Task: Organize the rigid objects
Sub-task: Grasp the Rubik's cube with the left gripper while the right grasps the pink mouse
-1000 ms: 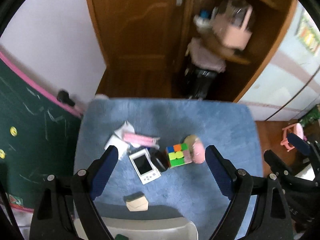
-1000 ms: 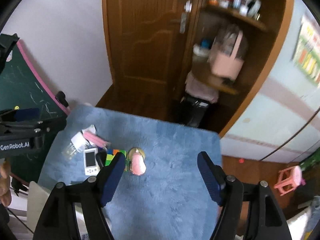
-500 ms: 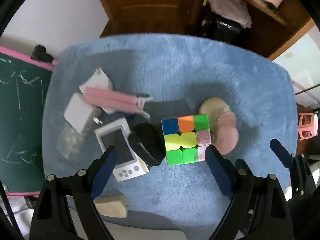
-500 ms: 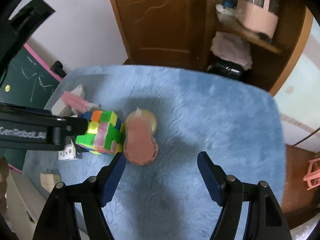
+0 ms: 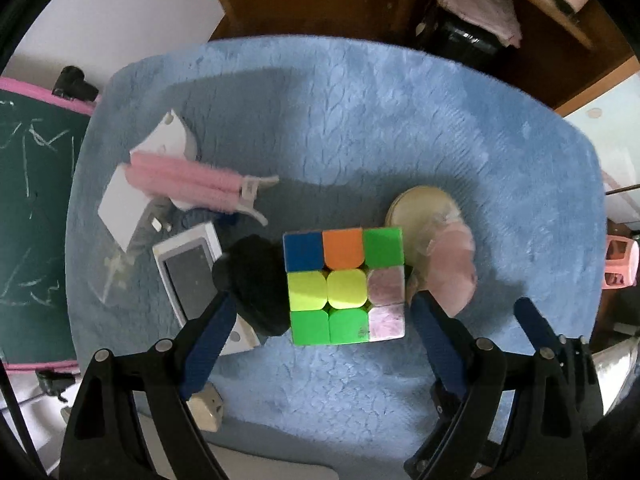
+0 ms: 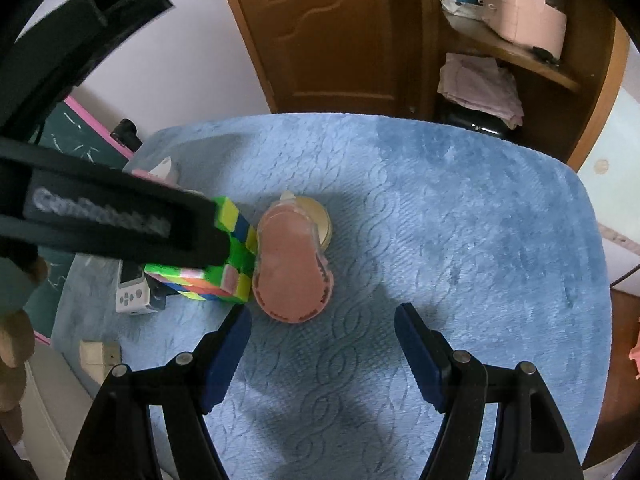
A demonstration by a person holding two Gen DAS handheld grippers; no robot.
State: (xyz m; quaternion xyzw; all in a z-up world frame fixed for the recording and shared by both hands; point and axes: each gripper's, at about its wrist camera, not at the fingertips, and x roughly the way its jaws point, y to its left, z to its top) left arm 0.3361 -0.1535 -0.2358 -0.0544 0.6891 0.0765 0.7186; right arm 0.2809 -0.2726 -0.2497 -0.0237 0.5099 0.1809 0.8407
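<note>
Your left gripper (image 5: 320, 312) points straight down over the puzzle cube (image 5: 345, 285), its fingers (image 5: 210, 340) spread wide apart with the cube in the space ahead of them and nothing pressed by either pad. The cube sits on the blue plush surface (image 5: 360, 128), and it serves as the landmark for the rest.

Touching the cube's left side is a black fuzzy object (image 5: 256, 280). Just beyond that lies a white handheld device (image 5: 192, 276) with a dark screen, partly under your left finger. Up and to the left of the cube lies a pink hair clip (image 5: 192, 184), resting across white adapters (image 5: 128, 200). Against the cube's right side stands a pink tape dispenser (image 5: 452, 268) with a tan roll (image 5: 424, 212) behind it.

Your right gripper (image 6: 322, 344) is angled down, just below the pink dispenser as its own camera sees it, close to the dispenser and the cube's lower right corner. Its fingers (image 6: 416, 352) stand apart and hold nothing; only blue plush lies between them. In that view the left gripper's black body crosses in front of the cube's left part.

A small beige block (image 5: 206, 406) lies at the surface's near edge, below and left of the cube.
</note>
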